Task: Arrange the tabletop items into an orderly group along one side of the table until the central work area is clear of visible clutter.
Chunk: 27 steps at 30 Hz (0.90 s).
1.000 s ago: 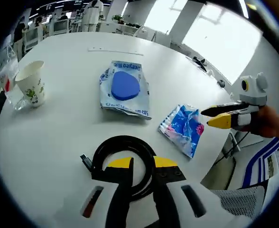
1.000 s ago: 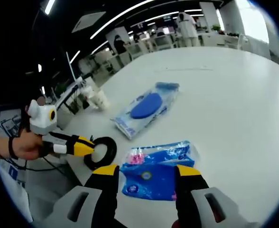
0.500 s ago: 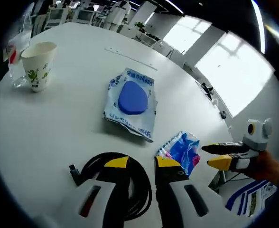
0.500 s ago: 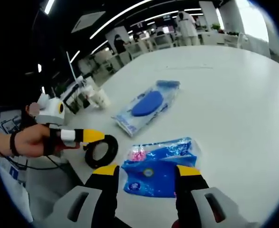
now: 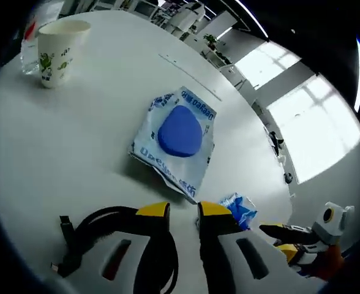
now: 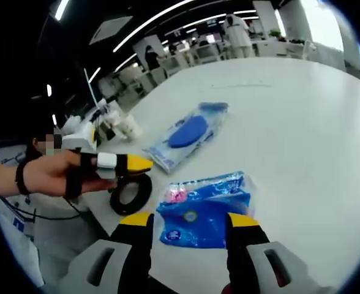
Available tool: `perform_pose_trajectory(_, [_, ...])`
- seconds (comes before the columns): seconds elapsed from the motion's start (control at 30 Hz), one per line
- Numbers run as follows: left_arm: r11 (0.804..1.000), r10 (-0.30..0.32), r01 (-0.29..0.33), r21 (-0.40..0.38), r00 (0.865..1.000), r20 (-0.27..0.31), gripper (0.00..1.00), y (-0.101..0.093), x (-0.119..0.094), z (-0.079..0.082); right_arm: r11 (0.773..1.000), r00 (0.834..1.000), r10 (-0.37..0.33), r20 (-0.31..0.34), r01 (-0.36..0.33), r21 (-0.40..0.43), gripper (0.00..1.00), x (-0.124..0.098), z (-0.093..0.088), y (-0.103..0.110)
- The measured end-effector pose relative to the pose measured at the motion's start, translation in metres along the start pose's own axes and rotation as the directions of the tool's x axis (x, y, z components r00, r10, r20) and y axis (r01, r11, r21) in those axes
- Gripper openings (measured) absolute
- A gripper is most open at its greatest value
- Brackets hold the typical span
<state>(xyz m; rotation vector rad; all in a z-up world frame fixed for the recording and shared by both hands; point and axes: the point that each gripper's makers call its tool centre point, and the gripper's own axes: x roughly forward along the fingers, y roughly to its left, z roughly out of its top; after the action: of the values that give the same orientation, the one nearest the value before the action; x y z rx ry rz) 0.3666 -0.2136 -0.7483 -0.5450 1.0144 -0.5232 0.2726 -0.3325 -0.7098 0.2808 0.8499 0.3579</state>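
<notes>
Black cable coil (image 5: 116, 236) sits under our left tool (image 5: 183, 211), jaws narrow, holding nothing; right tool (image 6: 183, 220) wide over blue packet (image 6: 204, 208).

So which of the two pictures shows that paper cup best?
The left gripper view: the paper cup stands upright and sharp, its green print visible. In the right gripper view the same cup is small and blurred, far off.

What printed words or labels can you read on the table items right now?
"Deegeo", roughly, along two edges of the white plastic packet with the blue oval pad; letters uncertain.
Green print on the white paper cup: no readable words.
Round mark on the blue crinkled plastic bag: too blurred.
</notes>
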Motion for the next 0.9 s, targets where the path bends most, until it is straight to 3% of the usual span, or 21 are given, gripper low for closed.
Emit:
perform_pose_trajectory(0.23, [1.000,0.020,-0.020,-0.019,1.000,-0.011,0.13,0.003,0.008,0.005,1.000,1.000,-0.010,0.002,0.010,0.012,0.47,-0.005,-0.003,-0.003])
perform_pose_trajectory(0.4, [0.997,0.021,-0.022,-0.074,1.000,-0.010,0.12,0.005,0.015,0.005,1.000,1.000,-0.014,0.004,0.014,0.020,0.47,-0.007,-0.005,-0.005])
perform_pose_trajectory(0.9, [0.996,0.016,-0.017,-0.084,1.000,-0.007,0.00,0.003,0.018,0.007,1.000,1.000,-0.019,0.001,0.019,0.021,0.47,-0.008,-0.005,-0.005])
